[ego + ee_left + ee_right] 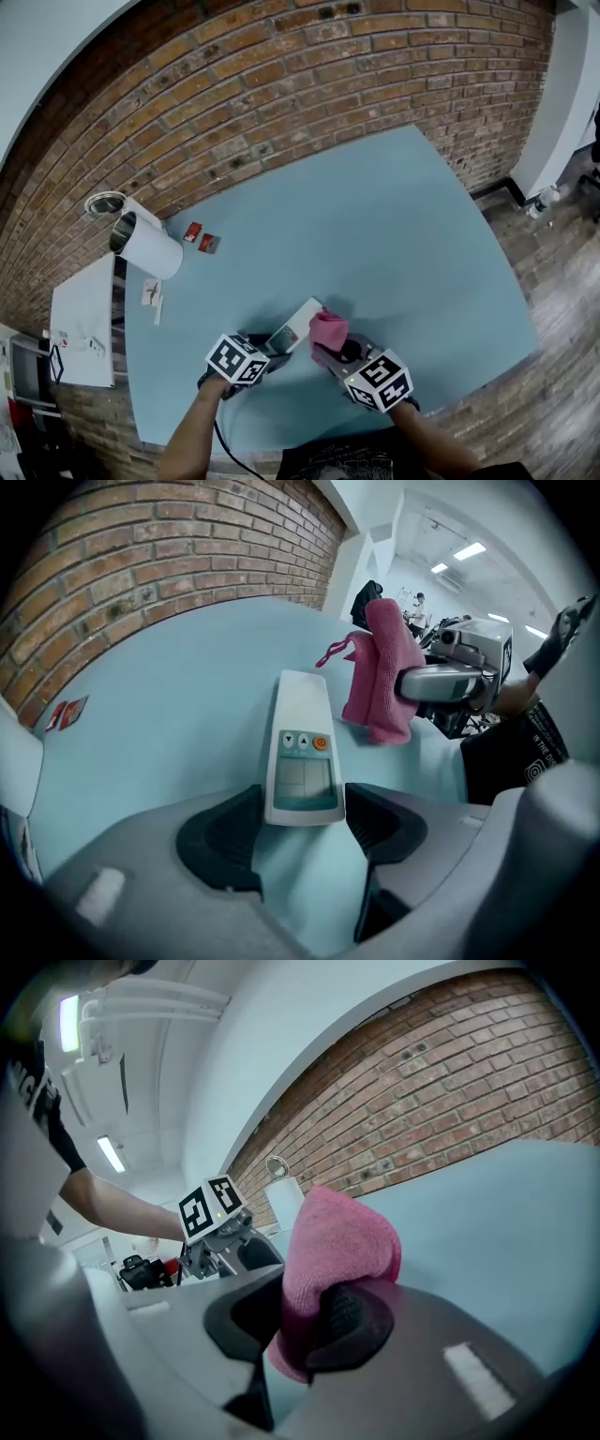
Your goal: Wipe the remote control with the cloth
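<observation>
A white remote control (298,325) with a small screen and an orange button (302,752) points away from my left gripper (272,342). Both pads of the left gripper (302,822) press the sides of its near end, face up, low over the blue table (403,244). My right gripper (328,352) is shut on a folded pink cloth (328,329), which stands up out of the jaws (333,1241). The cloth (380,672) hangs just to the right of the remote's far end, close beside it; I cannot tell whether they touch.
A white roll (150,247) lies at the table's left, with a metal cup (104,202) behind it. Two red packets (202,238) and small cards (153,292) lie nearby. A white board (84,323) sits off the left edge. The brick wall (281,84) runs behind the table.
</observation>
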Tool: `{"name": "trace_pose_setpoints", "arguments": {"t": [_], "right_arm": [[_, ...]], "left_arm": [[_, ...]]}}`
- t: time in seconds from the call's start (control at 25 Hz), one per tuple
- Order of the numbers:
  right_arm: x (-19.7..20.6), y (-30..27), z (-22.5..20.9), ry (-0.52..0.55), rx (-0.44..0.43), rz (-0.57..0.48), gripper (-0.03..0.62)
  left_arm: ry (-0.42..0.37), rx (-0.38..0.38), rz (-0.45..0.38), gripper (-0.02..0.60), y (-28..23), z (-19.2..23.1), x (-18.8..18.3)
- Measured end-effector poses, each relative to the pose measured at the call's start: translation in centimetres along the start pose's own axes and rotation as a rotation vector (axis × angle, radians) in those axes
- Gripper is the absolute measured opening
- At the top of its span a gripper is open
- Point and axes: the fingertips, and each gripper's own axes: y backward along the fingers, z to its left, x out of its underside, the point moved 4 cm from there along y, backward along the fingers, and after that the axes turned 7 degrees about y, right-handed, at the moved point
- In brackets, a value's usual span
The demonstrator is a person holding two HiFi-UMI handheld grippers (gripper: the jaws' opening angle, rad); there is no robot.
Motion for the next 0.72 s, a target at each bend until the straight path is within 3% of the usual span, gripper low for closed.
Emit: {"name": "trace_pose_setpoints", "arguments": {"t": [0.2, 0.4, 0.6, 0.72], "right_arm": [[0.2, 0.9, 0.3, -0.008, -0.029, 0.005, 0.064], [0.4, 1.1, 0.7, 0.0, -0.054, 0.017, 0.064], [-0.1, 1.0, 2.5, 0.019, -0.069, 0.019, 0.064], [-0.6, 1.2, 3.6, 0.04, -0.07, 0.011, 0.064]], "left_arm": [[-0.016, -0.094, -0.021, 0.282, 0.3, -0.8, -0.2], [0.114, -0.232, -0.216, 0.278, 2.4, -1.4, 0.1], [0.253, -0.249, -0.404, 0.249, 4.2, -4.1, 1.3], [0.318, -0.323, -0.513, 0.0, 5.5, -5.2, 1.9]]}}
